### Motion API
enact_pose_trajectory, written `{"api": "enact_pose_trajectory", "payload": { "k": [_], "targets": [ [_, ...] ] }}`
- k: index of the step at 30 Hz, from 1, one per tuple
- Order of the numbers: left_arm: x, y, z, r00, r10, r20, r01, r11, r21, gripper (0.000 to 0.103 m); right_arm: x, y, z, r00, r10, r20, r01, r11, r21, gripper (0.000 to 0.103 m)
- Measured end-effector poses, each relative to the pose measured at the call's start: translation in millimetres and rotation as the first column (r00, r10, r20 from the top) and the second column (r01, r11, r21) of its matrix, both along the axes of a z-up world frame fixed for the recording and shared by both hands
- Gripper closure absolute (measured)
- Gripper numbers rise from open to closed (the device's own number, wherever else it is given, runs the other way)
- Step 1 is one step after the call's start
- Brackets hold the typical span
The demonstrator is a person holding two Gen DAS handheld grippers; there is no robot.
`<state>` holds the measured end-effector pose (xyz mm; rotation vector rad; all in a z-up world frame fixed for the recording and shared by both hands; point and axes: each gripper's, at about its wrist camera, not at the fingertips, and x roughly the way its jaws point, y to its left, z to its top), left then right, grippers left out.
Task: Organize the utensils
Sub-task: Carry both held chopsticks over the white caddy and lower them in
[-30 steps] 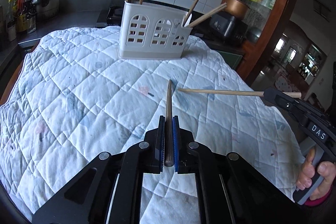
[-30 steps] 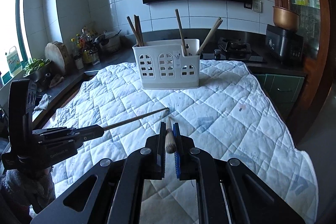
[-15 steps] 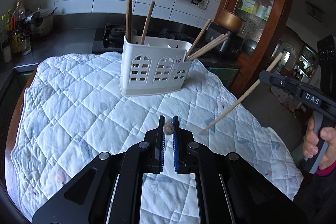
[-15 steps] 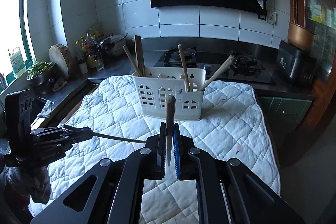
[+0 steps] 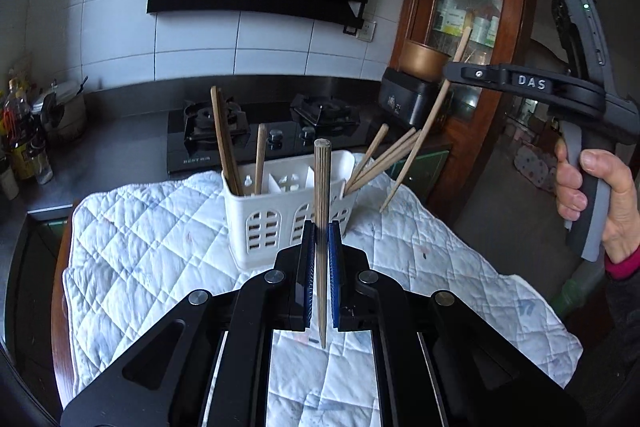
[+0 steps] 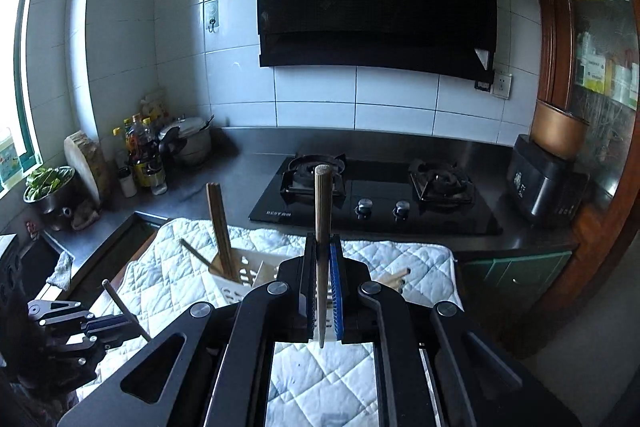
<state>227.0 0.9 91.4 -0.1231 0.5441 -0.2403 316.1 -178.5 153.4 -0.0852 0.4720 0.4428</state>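
Above the white quilted cloth (image 5: 152, 251), each gripper clamps one wooden chopstick: left gripper (image 5: 320, 247), right gripper (image 6: 323, 267). White slotted plastic utensil holder (image 5: 260, 223) sits at twelve o'clock.

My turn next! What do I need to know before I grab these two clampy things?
Left gripper: shut on a wooden chopstick, thick end up.
Right gripper: shut on another chopstick, also upright.
White holder stands on the quilted cloth ahead of both, several chopsticks already inside.
Left to do: drop both held chopsticks into the holder.
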Motion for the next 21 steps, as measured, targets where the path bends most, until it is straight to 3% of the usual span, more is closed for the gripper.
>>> {"api": "enact_pose_trajectory", "payload": {
  "k": [8, 12, 21],
  "targets": [
    [32, -3, 65, 0.988, 0.022, 0.152, -0.029, 0.999, 0.042, 0.098, 40, 10, 5, 0.999, -0.034, 0.014, 0.033, 0.999, 0.025, 0.096],
    [54, -2, 84, 0.976, 0.065, 0.206, -0.076, 0.996, 0.048, 0.098, 58, 11, -4, 0.999, -0.041, -0.005, 0.041, 0.999, 0.026, 0.096],
    [94, 1, 76, 0.965, 0.146, 0.219, -0.164, 0.984, 0.064, 0.098, 68, 19, -29, 0.999, -0.005, -0.040, 0.006, 1.000, 0.010, 0.096]
  ]
}}
